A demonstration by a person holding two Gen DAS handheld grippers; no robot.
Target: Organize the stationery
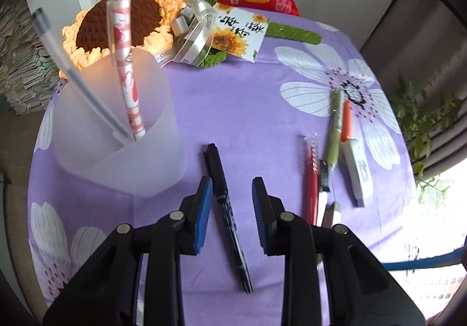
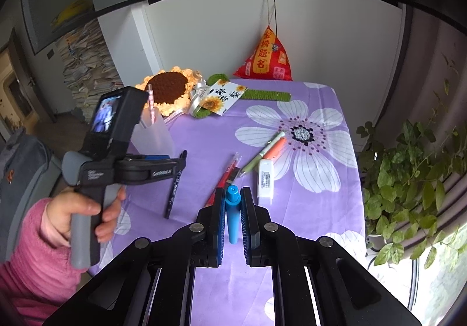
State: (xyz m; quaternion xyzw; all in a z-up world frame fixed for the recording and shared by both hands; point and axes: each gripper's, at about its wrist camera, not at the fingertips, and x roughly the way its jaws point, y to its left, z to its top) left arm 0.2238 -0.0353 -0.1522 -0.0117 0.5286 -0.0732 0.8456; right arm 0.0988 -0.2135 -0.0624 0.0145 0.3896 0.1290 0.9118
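I am hovering my left gripper (image 1: 232, 194) over the slim black plastic marker pen with white lettering (image 1: 227, 209), and its 2 blue-padded fingers (image 1: 204, 209) are standing apart with the pen lying between them, neither pad touching it. The pen's long axis is running nearly along the line my fingers point, tilted a little, its capped end away from me toward the frosted translucent plastic pen cup (image 1: 116, 133) just to the left. So the fingers are straddling the barrel across its narrow width, which I judge is the right way to pinch it. This hand is clearly the nearer one. My right gripper (image 2: 232, 209) is clamped shut on a short bright blue plastic pen (image 2: 232, 215), standing upright between its pads. The cup is already holding 2 pens, a clear one (image 1: 73, 72) and a pink-and-white patterned one (image 1: 125, 69), both leaning. On the desk, under a soft purple cloth printed with big white flowers (image 1: 233, 98), a red pen (image 1: 311, 180), a green pen (image 1: 335, 127), an orange pen (image 1: 346, 121) and a white rectangular correction tape (image 1: 358, 168) are lying well off to the right. The smooth round barrel may roll as I close.
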